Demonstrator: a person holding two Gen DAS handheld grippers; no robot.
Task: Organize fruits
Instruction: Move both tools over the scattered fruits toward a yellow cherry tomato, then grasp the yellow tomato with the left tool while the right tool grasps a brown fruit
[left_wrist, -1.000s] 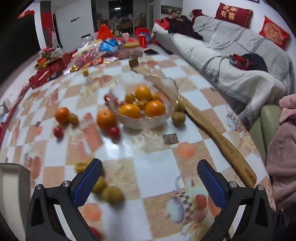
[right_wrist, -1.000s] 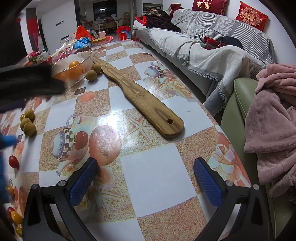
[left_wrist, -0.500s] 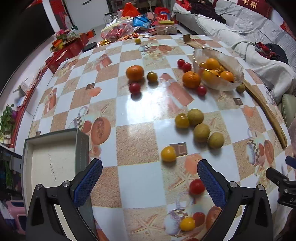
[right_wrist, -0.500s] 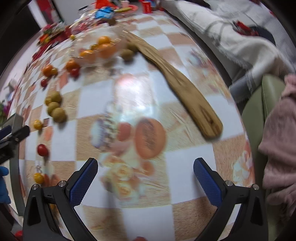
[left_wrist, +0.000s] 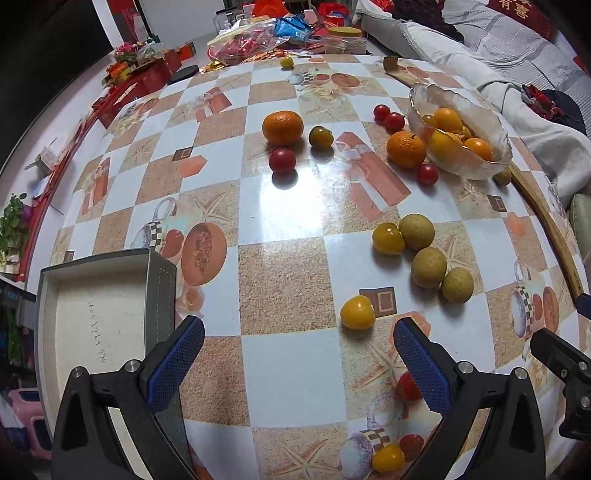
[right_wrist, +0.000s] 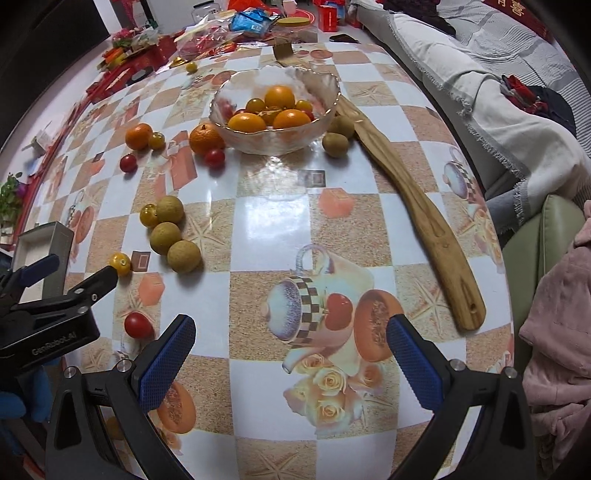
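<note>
Grey card box (left_wrist: 103, 317), open-topped and holding nothing, stands at the near left edge of the checked surface (left_wrist: 295, 354), just beside the left tongs (left_wrist: 298, 358). These tongs hover above the surface with their blue pads spread wide and nothing between them. Ahead and slightly right of them lies a yellow tomato (left_wrist: 357, 312), with a red tomato (left_wrist: 408, 386) partly hidden behind the right pad.

Centre: a loose cluster of three tan-green longans (left_wrist: 428, 266) and a second yellow tomato (left_wrist: 388, 239), touching one another. Farther back lie a mandarin (left_wrist: 282, 127), a greenish tomato (left_wrist: 320, 136) and a red cherry tomato (left_wrist: 282, 161), close together.

Right: the glass bowl (right_wrist: 317, 86) already contains several oranges and small tomatoes; a second mandarin (right_wrist: 206, 139) and a red tomato rest against its outer wall, and two more longans (right_wrist: 335, 144) sit between bowl and the long wooden paddle (right_wrist: 424, 218).

The right tongs (right_wrist: 291, 356) likewise hang wide apart and unloaded, over bare surface, well apart from any fruit.

Progress, judged from the layout: sorting is partly done. Some fruit is in the bowl, but well over a dozen pieces remain scattered, and the box has received none. The yellow tomato nearest the left tongs appears the likeliest next pick.
</note>
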